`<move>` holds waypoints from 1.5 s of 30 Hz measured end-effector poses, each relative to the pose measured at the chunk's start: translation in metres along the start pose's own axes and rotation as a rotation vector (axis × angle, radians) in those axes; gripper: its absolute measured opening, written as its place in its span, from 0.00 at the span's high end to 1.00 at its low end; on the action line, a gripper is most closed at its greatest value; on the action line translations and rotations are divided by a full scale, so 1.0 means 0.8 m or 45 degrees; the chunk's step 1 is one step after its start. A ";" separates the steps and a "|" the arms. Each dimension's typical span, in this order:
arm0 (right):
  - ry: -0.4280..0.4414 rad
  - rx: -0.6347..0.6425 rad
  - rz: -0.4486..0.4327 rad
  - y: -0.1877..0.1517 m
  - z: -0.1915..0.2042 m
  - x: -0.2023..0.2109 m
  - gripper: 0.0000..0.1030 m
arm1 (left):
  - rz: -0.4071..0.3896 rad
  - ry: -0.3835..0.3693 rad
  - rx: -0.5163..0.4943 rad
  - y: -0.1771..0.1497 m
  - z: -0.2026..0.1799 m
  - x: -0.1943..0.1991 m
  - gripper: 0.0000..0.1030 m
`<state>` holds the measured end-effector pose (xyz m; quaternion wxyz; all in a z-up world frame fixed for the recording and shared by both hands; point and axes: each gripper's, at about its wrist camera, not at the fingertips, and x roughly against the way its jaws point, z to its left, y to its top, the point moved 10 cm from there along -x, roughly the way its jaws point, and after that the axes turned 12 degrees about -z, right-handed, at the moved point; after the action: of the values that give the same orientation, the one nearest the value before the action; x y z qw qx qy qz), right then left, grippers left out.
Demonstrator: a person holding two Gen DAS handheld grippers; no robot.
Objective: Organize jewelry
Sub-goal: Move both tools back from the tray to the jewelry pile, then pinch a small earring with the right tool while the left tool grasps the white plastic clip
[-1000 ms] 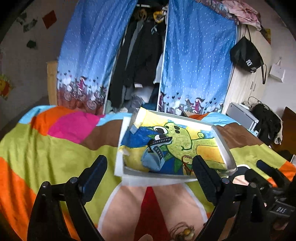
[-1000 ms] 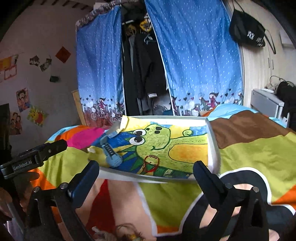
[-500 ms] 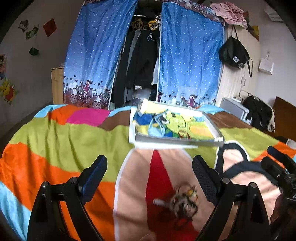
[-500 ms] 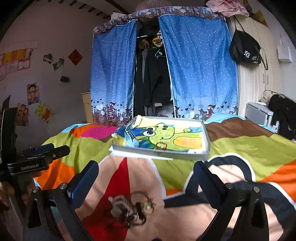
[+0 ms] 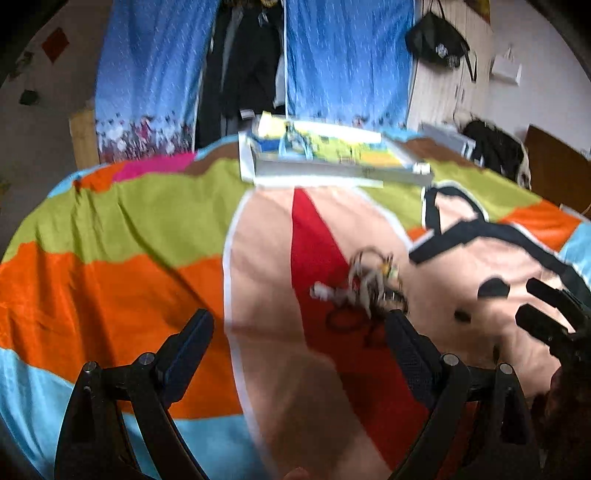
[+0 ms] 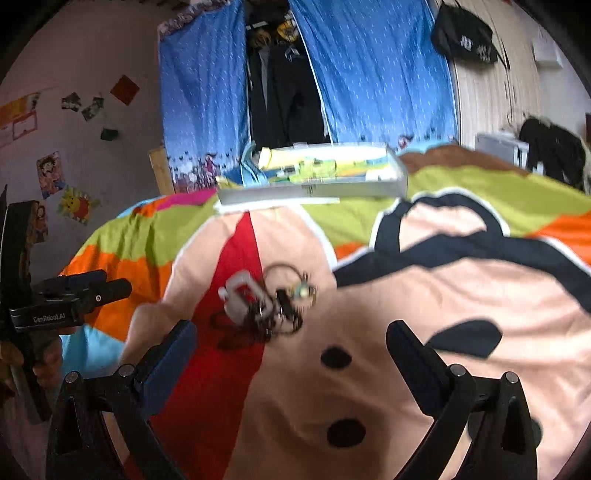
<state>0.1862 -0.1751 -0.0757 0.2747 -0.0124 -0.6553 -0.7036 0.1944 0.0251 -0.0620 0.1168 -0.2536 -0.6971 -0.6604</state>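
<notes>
I had pulled back from the far tray (image 6: 314,188); both jaws gaped empty above the jewelry tangle (image 6: 266,302), next to sort.

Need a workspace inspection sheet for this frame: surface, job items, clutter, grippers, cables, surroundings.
Surface: bed with a multicoloured cartoon bedspread, wrinkled.
Job's things: tangled jewelry pile on the red and peach patch; blurred, pieces cannot be told apart. White tray with a cartoon liner at the far end, some items inside, too blurred to name.
Clutter: nothing seen on the bedspread besides these.
Grippers: left gripper open, empty; right gripper open, empty, both short of the pile.
Cables: nothing seen.
Surroundings: blue curtains around an open wardrobe, black bag hanging, pictures on the wall.
</notes>
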 end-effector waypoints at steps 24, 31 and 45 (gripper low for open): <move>0.058 -0.015 0.212 -0.051 0.002 -0.073 0.22 | 0.234 -0.195 0.050 -0.041 -0.002 -0.083 0.14; 0.109 -0.008 0.272 -0.054 0.008 -0.101 0.44 | 0.219 -0.299 0.068 -0.035 -0.018 -0.096 0.28; 0.186 -0.001 0.375 -0.065 0.024 -0.155 0.68 | 0.176 -0.423 0.047 -0.018 -0.034 -0.138 0.32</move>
<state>0.2640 -0.1120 -0.1677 0.4217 -0.0573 -0.6244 -0.6550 0.2759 -0.0233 -0.1265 0.0496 -0.4044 -0.6998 -0.5868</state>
